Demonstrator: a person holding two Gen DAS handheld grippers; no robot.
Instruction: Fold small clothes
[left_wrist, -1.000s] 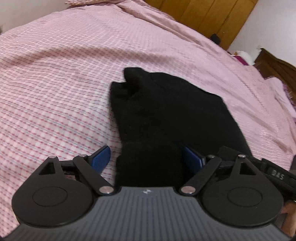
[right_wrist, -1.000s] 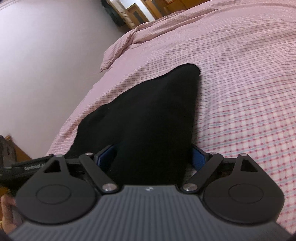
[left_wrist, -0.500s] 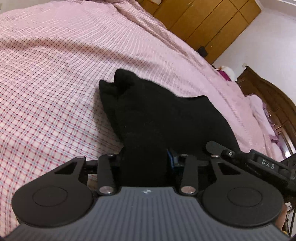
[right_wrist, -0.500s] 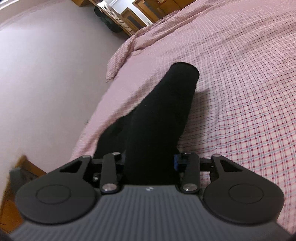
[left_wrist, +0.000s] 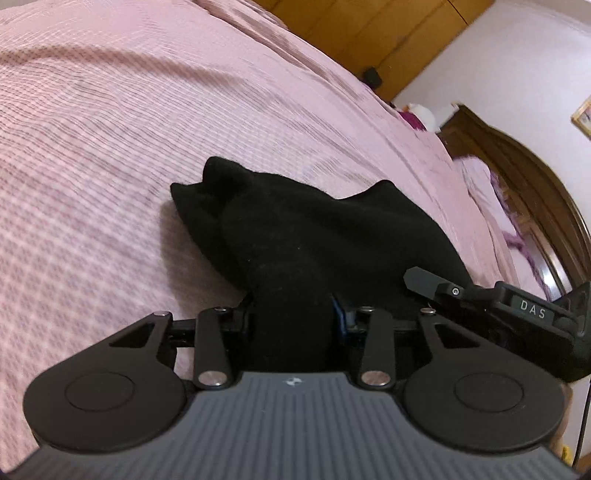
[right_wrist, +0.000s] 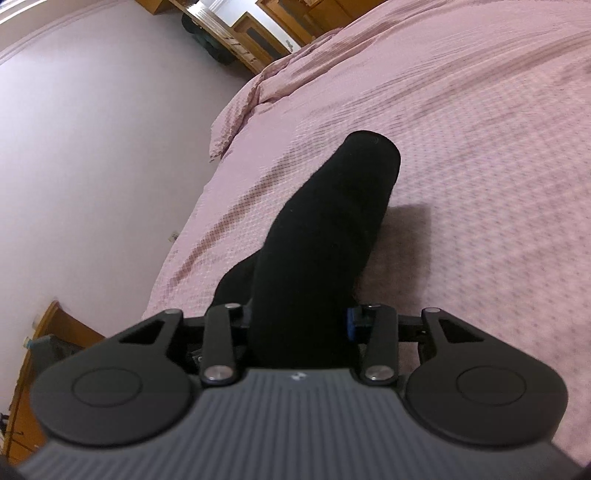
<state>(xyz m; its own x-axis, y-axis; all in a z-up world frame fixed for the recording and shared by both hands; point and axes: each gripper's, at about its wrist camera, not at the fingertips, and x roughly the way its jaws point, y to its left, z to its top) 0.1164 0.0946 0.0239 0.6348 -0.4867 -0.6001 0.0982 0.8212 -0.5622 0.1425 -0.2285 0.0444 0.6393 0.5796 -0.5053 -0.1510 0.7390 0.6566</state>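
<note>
On pink checked bedspread (left_wrist: 110, 147), black garment (left_wrist: 314, 229) clamped by left tool (left_wrist: 295, 321) and right tool (right_wrist: 299, 321), wooden wardrobe (left_wrist: 388, 33) behind.

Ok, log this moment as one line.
left claw: shut on black garment | right claw: shut on black garment | near edge lifted off pink bedspread

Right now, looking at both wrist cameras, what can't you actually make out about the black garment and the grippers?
- Left wrist view: the left gripper fingertips are buried in the black garment; only a sliver of blue pad shows.
- Right wrist view: the right gripper hides the garment's near end; what kind of garment it is stays unclear.
- Both views: the pink checked bedspread is motion-blurred.
- Left wrist view: the right gripper is mostly cut off by the frame's edge.
</note>
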